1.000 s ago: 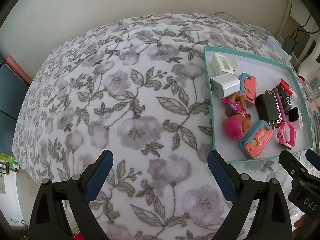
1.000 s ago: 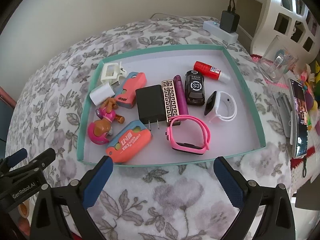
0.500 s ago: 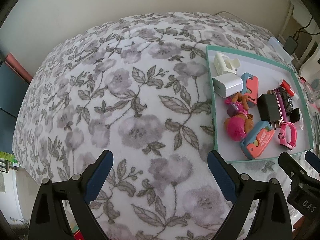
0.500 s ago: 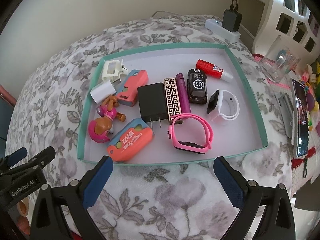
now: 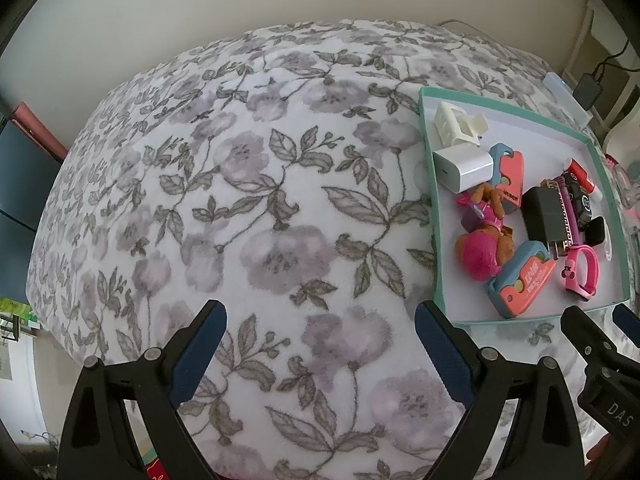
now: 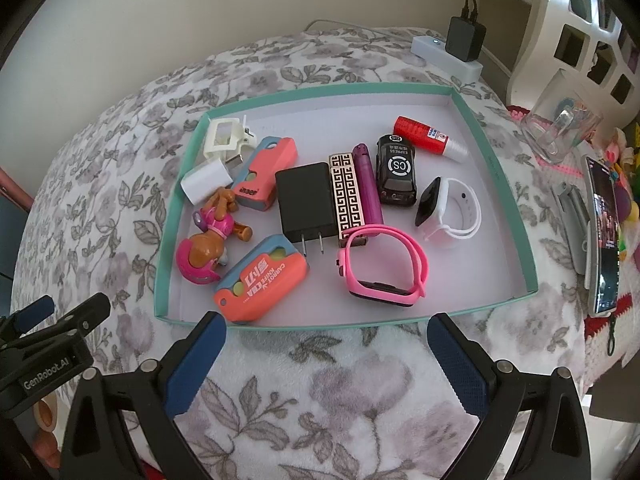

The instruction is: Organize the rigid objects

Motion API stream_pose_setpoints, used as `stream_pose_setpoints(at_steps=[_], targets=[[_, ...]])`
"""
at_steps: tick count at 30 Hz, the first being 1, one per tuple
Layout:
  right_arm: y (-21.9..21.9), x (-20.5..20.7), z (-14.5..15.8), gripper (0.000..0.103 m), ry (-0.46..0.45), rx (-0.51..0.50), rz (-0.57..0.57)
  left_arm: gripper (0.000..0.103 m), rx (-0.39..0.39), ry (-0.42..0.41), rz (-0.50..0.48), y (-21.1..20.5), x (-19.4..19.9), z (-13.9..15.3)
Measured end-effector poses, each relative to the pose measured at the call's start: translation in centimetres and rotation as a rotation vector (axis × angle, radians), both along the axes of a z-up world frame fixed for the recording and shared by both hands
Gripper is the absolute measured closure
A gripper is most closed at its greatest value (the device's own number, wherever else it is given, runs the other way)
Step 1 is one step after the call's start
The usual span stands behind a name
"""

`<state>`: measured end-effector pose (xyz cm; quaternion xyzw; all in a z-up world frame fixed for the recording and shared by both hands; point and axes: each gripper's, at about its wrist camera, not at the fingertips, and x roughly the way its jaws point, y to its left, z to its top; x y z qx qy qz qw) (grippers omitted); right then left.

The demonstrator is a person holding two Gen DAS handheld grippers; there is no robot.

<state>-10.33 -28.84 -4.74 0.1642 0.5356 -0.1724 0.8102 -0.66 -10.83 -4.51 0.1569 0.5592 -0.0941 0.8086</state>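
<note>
Rigid objects: small items such as the black charger [image 6: 306, 199], pink watch [image 6: 382, 268] and toy dog [image 6: 210, 240] all lie inside the teal tray [image 6: 492, 152].
Right gripper [image 6: 326, 344]: fingers wide apart, empty, just before the tray's near rim.
Left gripper [image 5: 320, 332]: fingers wide, empty, over bare floral blanket [image 5: 240, 200].
Stage: fits either items gathered in, or waiting to be taken out.

Small rigid objects [image 6: 308, 200] lie clustered in teal-rimmed tray [image 6: 516, 200].
</note>
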Motion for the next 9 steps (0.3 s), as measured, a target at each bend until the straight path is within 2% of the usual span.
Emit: stream_pose_setpoints(at_steps=[9], targets=[[0.29,-0.03,-0.28,0.001,0.003,0.001,0.002,0.008,-0.002,0.005,0.009,0.26,0.07,-0.05]])
